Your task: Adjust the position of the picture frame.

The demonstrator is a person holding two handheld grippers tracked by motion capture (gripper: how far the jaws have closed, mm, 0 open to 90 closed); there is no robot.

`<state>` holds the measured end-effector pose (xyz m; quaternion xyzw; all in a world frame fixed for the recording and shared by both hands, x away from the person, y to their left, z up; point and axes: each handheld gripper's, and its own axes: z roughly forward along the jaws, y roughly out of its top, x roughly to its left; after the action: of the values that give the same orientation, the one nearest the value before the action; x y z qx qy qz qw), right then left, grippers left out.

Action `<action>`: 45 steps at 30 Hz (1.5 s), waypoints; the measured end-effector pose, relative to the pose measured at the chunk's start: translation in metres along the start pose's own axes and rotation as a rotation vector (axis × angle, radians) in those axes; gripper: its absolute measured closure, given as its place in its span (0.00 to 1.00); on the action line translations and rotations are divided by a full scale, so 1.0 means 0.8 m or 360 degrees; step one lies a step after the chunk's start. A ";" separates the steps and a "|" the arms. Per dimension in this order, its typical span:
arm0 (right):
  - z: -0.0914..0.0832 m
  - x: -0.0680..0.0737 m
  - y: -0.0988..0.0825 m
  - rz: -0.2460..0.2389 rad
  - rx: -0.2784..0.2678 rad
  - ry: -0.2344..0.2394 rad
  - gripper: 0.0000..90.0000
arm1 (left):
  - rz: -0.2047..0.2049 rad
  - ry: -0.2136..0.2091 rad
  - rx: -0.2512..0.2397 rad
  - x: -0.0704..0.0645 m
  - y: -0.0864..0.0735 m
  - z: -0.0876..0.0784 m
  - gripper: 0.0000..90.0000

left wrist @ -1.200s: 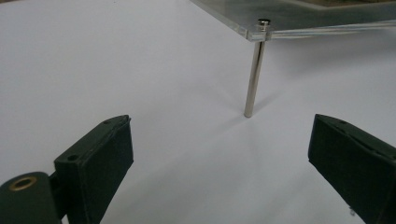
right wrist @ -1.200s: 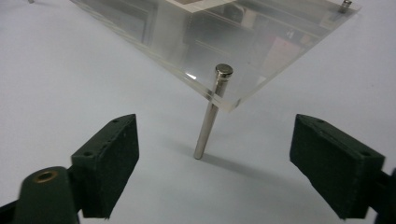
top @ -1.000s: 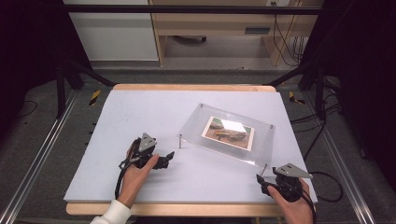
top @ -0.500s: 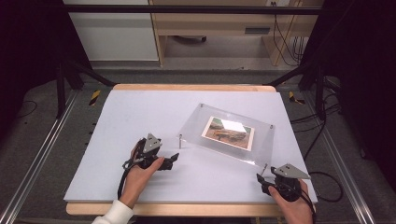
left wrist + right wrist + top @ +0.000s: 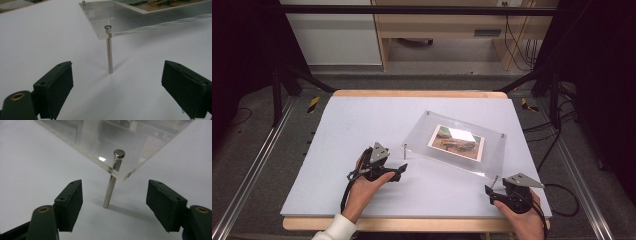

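Tongs (image 5: 398, 173) (image 5: 488, 191): two; frame (image 5: 455, 143): one

Your bench (image 5: 362, 120) has a white top with a wooden edge at its far side. Beyond it you see a wooden shelf unit (image 5: 447, 30), with dark cables (image 5: 517, 45) hanging at its right. Yellow-and-black tape (image 5: 313, 104) marks the grey floor (image 5: 247, 145).

White table top (image 5: 362, 130) with a pale wood edge, clear acrylic frame (image 5: 422, 137) showing a brown-green photo (image 5: 456, 142), silver metal legs (image 5: 109, 52), black grippers left (image 5: 398, 173) and right (image 5: 490, 192).
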<state>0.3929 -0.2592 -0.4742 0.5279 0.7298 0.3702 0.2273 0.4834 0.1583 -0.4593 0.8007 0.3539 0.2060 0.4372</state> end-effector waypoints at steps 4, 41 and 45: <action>0.003 -0.004 0.000 0.0034 -0.0014 0.0011 0.42 | 0.0009 0.0004 0.0004 -0.002 0.000 0.001 0.15; 0.018 -0.020 0.003 0.0182 -0.0130 0.0259 0.91 | -0.0121 0.0009 -0.0019 -0.003 0.002 0.017 0.41; 0.019 -0.020 0.003 0.0178 -0.0135 0.0275 0.93 | -0.0135 -0.0001 0.0005 -0.002 0.000 0.028 0.48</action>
<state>0.4107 -0.2696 -0.4830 0.5238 0.6997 0.4570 0.1647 0.4968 0.1445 -0.4713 0.7857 0.3878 0.1864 0.4444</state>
